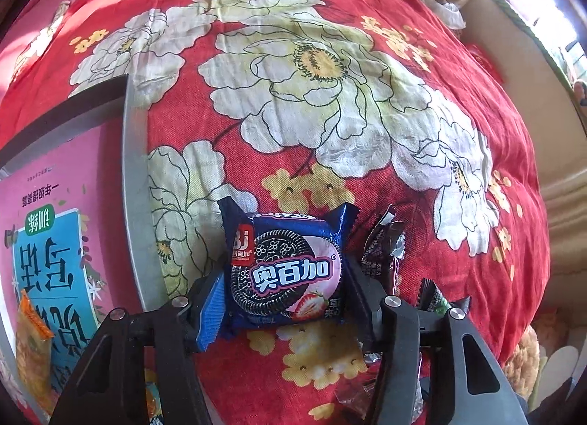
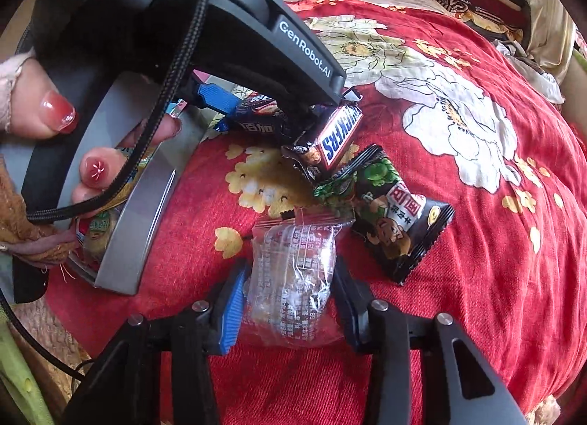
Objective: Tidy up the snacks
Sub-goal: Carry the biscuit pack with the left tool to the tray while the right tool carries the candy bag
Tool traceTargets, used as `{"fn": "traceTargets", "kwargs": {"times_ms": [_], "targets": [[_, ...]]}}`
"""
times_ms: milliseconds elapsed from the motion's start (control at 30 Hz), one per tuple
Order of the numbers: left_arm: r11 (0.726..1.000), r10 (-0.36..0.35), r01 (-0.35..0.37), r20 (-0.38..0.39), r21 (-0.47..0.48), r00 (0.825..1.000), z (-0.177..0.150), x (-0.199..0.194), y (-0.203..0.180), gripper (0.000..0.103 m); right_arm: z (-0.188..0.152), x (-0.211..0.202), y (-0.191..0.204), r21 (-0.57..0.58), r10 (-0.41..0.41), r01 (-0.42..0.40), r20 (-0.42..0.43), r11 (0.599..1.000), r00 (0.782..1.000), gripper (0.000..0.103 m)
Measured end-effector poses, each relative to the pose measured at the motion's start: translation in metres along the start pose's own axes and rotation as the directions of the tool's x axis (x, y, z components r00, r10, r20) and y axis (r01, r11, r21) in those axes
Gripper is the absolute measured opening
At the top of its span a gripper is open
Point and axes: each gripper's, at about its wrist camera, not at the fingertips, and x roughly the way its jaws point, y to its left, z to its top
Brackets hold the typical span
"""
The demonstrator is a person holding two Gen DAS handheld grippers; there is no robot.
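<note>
Left wrist view: the left gripper (image 1: 284, 309) points steeply down at a red bedspread (image 1: 367, 58) printed with large white flowers. Its two fingers stand partly apart, one on each side of a blue cookie packet (image 1: 286, 271) that shows a dark sandwich cookie and a strawberry; the blue-padded finger (image 1: 209, 315) meets the packet's left edge and the black finger meets its right edge, so the packet is gripped between them. A grey tray (image 1: 134, 204) lies at the left, its rim just beside the packet; inside it a pink and blue printed sheet (image 1: 55, 241) and an orange snack packet (image 1: 33, 344). Dark wrapped sweets (image 1: 385, 249) lie just right of the cookie packet.

Right wrist view: the right gripper (image 2: 290, 304) also points down at the bedspread (image 2: 477, 241). Its fingers are partly closed on a clear plastic snack packet (image 2: 293, 278) with red print, the blue pad (image 2: 231, 311) against its left side and the black finger against its right. Just beyond it lie a black and green nut packet (image 2: 389, 212) and a chocolate bar (image 2: 337, 135), touching one another. Above, the left gripper (image 2: 256, 109) reaches down over the blue cookie packet (image 2: 256, 120), which is mostly hidden beneath it, beside the grey tray (image 2: 146, 226). A hand (image 2: 47, 109) with painted nails holds that gripper's handle, and a black braided cable (image 2: 165, 87) crosses in front
</note>
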Motion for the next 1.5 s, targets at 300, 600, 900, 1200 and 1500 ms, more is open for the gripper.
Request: {"fn": "traceTargets", "kwargs": {"times_ms": [300,600,900,1200,1500], "targets": [[0.995,-0.091,0.094,0.064,-0.036,0.994,-0.020,-0.045,0.017,0.057,0.003,-0.025,-0.008,0.052,0.067,-0.072,0.087,0.996,0.994,0.041],[0.986,-0.130,0.143,0.147,-0.081,0.980,-0.048,-0.099,0.044,0.057,0.008,-0.042,0.001,0.040,0.073,-0.079,0.133,0.996,0.988,0.041],[0.980,-0.138,0.161,0.188,-0.116,0.972,-0.078,-0.134,0.072,0.057,0.013,-0.059,0.019,0.001,0.077,-0.079,0.159,0.997,0.984,0.041],[0.978,-0.112,0.148,0.226,-0.149,0.968,-0.106,-0.155,0.098,0.057,0.026,-0.075,0.047,-0.043,0.128,-0.122,0.179,0.992,0.975,0.041],[0.970,-0.085,0.139,0.260,-0.197,0.962,-0.126,-0.171,0.127,0.057,0.033,-0.084,0.073,-0.091,0.167,-0.153,0.180,0.984,0.969,0.041]]}}
